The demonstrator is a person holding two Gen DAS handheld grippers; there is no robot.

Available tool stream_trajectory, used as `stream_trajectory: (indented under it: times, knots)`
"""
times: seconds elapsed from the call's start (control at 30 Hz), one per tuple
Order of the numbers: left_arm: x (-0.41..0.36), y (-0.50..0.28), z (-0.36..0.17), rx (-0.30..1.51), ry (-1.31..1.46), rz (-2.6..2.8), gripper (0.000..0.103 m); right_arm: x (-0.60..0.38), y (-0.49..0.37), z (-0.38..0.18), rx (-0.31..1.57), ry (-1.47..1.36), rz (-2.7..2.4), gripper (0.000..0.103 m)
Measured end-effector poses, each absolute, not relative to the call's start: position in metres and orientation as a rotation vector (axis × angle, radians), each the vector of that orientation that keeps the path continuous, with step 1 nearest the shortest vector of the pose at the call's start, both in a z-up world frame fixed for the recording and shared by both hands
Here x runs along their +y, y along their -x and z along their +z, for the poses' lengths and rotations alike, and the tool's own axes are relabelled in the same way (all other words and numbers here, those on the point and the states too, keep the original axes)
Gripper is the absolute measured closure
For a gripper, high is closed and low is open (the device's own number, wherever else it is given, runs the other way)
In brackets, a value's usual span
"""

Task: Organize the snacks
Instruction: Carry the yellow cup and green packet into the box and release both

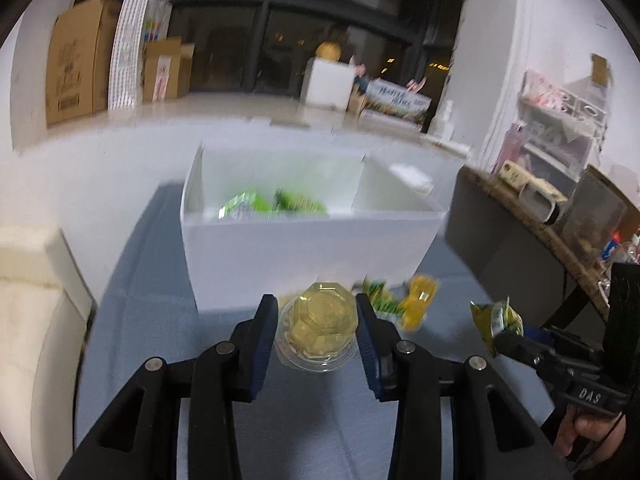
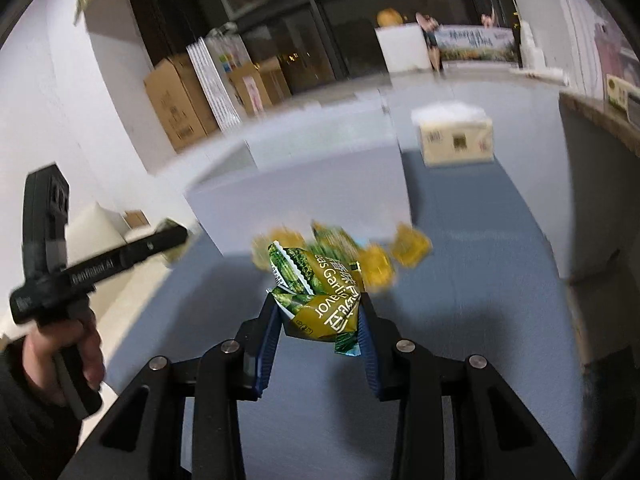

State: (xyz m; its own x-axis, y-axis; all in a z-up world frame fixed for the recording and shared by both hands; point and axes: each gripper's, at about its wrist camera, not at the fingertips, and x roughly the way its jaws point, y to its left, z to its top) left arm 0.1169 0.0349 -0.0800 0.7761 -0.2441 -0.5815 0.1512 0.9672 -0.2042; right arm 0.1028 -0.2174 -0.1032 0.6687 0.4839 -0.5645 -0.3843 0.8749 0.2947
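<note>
My left gripper (image 1: 317,312) is shut on a clear yellow jelly cup (image 1: 322,326), held over the blue table in front of a white divided box (image 1: 304,240). Green snack packets (image 1: 276,204) lie in the box's left compartment. My right gripper (image 2: 320,308) is shut on a green garlic-flavour pea packet (image 2: 320,292); the same packet shows in the left wrist view (image 1: 498,322). Loose green and yellow snacks (image 2: 376,260) lie on the table before the box (image 2: 304,200); they also show in the left wrist view (image 1: 404,300).
A tissue box (image 2: 456,140) stands on the table right of the white box. A dark chair or desk edge (image 1: 516,248) is at the right. A cream sofa (image 1: 36,300) is at the left. Cardboard boxes (image 1: 76,68) stand on the floor behind.
</note>
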Motion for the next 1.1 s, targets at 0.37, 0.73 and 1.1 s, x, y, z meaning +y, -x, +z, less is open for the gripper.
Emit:
stream_trajectory:
  times: [0.37,0.73,1.1]
  knots:
    - [0.048,-0.193,-0.008,0.565,0.085,-0.178,0.060,-0.173,-0.207,-0.027,0.585,-0.107,0.532,0.063]
    - [0.069,-0.276,-0.066,0.738,0.084,-0.091,0.042,-0.152,-0.299,-0.052,0.731,-0.017,0.439,0.053]
    - [0.071,-0.269,-0.073,0.750,0.090,-0.054,0.000,-0.171,-0.282,-0.050,0.703,-0.082,0.408,0.000]
